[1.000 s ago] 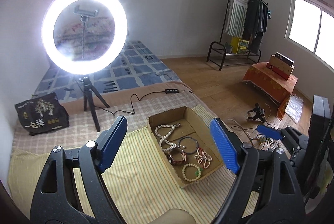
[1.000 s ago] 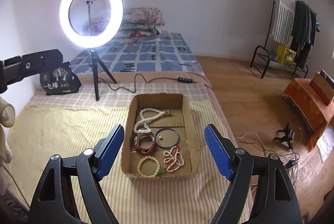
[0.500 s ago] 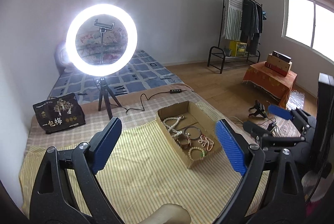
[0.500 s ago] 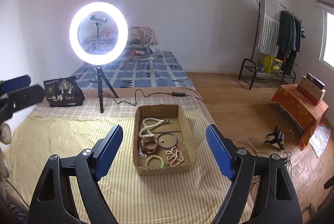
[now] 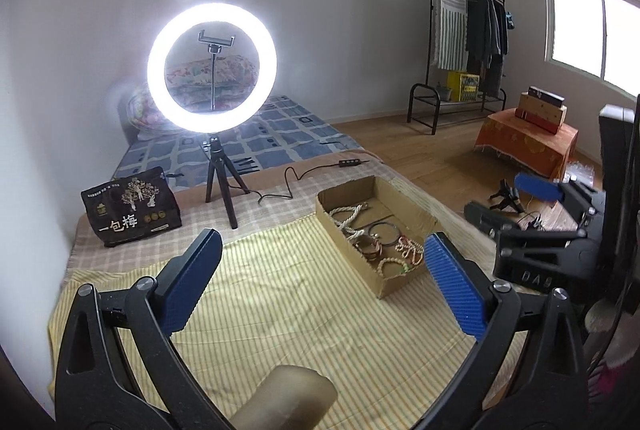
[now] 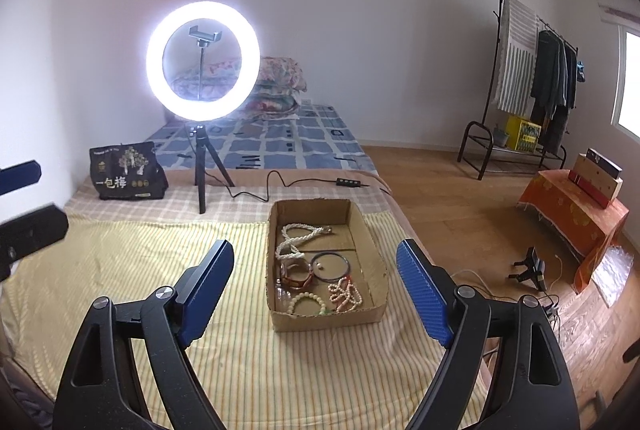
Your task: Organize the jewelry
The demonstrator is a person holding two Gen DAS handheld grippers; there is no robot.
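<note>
A shallow cardboard box (image 6: 370, 314) sits on the yellow striped cloth and holds jewelry: a white pearl necklace (image 6: 298, 236), a dark bangle (image 6: 330, 265), a red-brown bracelet (image 6: 298, 276), a pale green bead bracelet (image 6: 306, 302) and a pink bead string (image 6: 345, 294). My right gripper (image 6: 314, 280) is open and empty, held back from the box, which shows between its fingers. My left gripper (image 5: 322, 276) is open and empty, to the left of the box (image 5: 394, 282). The right gripper's body also shows in the left wrist view (image 5: 536, 230).
A lit ring light on a tripod (image 6: 202, 63) stands behind the box, its cable (image 6: 276, 179) running right. A black printed bag (image 6: 126, 171) sits at the back left. The bed edge and wooden floor (image 6: 460, 213) lie right of the box.
Both grippers have pulled back and up from the box, which now looks smaller and farther. Both stay open and empty. The jewelry has not moved.
</note>
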